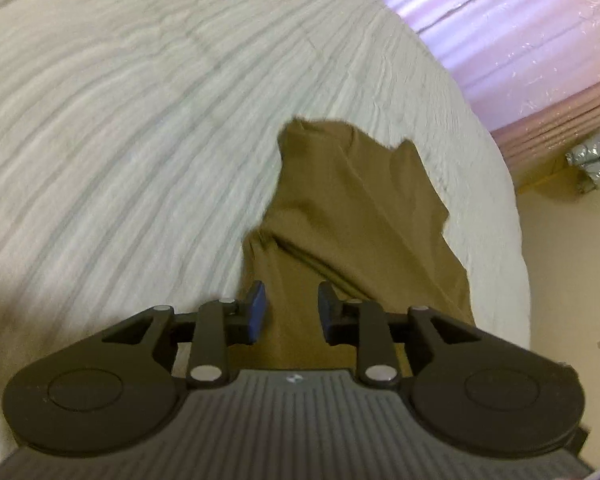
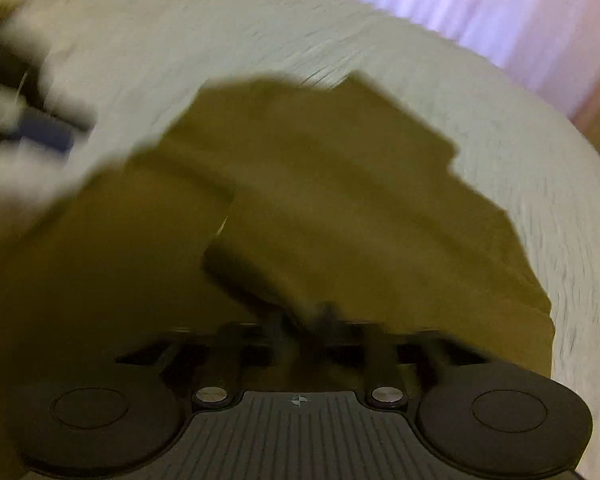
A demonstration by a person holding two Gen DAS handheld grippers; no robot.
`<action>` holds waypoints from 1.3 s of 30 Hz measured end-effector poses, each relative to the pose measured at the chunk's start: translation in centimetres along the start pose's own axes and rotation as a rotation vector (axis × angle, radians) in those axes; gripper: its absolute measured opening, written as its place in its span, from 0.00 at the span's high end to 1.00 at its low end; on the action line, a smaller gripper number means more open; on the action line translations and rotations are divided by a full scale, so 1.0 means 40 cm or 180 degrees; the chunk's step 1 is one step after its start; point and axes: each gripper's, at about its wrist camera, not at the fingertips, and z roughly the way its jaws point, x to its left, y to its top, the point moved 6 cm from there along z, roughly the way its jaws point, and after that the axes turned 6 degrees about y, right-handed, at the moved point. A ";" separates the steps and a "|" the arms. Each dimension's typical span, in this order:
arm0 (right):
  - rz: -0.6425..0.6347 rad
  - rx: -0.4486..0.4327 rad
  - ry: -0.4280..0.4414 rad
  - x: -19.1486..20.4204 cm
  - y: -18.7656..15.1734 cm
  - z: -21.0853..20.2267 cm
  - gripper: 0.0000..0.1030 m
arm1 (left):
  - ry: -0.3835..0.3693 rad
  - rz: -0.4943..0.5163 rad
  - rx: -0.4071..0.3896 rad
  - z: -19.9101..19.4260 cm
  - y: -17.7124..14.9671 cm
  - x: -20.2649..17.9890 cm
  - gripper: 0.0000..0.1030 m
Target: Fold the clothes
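Left claw fingers spread apart over an olive-brown garment on the bed; right claw too blurred to read.

Nothing sits between the left claw's blue-padded fingers, and the cloth passes beneath them, bunched and creased, reaching away toward the bed's far right edge. In the right wrist view the garment lies spread across the white ribbed bedspread, one flap overlapping another, and its cloth runs up to the right claw's fingertips; whether they grip it cannot be told. Beyond the bedspread hang pink curtains, with cream floor alongside.
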 end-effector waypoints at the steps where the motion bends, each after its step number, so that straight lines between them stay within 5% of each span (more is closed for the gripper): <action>1: -0.0094 0.0098 0.0009 0.019 -0.018 0.005 0.40 | -0.0038 -0.0007 0.0037 0.006 -0.009 -0.006 0.71; 7: -0.0661 0.0684 0.0063 0.129 -0.129 0.029 0.40 | -0.0224 0.0011 0.0301 0.089 -0.058 -0.078 0.67; 13: -0.0101 0.0859 -0.0097 0.004 -0.179 0.009 0.40 | -0.0271 -0.0052 0.0517 0.191 -0.097 -0.140 0.63; 15: 0.0061 0.0859 -0.0092 -0.006 -0.179 0.016 0.40 | -0.0286 -0.0073 0.0589 0.225 -0.111 -0.160 0.68; 16: 0.0134 0.0856 -0.0088 -0.008 -0.179 0.021 0.40 | -0.0294 -0.0084 0.0625 0.242 -0.117 -0.170 0.77; 17: 0.0164 0.0851 -0.0096 -0.008 -0.179 0.022 0.40 | -0.0362 -0.0037 0.0671 0.248 -0.117 -0.190 1.00; 18: 0.0175 0.0846 -0.0109 -0.007 -0.180 0.023 0.40 | -0.0457 0.0034 0.0720 0.249 -0.115 -0.214 1.00; 20: 0.0154 0.0770 -0.0163 -0.013 -0.165 0.024 0.40 | -0.0701 0.0318 0.0626 0.223 -0.086 -0.281 1.00; 26: 0.0063 0.0498 -0.0335 -0.035 -0.107 0.033 0.40 | -0.1219 0.1000 -0.0229 0.053 0.135 -0.438 1.00; 31: 0.0018 0.0289 -0.0419 -0.054 -0.042 0.099 0.40 | -0.1135 0.1092 -0.0491 0.000 0.252 -0.416 1.00; 36: -0.0029 0.0101 -0.0450 -0.064 0.019 0.158 0.41 | -0.0981 0.1080 -0.0558 -0.016 0.281 -0.360 1.00; 37: -0.0070 0.0095 -0.0483 -0.067 0.027 0.166 0.43 | -0.0942 0.1069 -0.0580 -0.019 0.286 -0.346 1.00; 39: -0.0099 0.0099 -0.0436 -0.073 0.033 0.174 0.68 | -0.0851 0.1043 -0.0622 -0.022 0.294 -0.319 1.00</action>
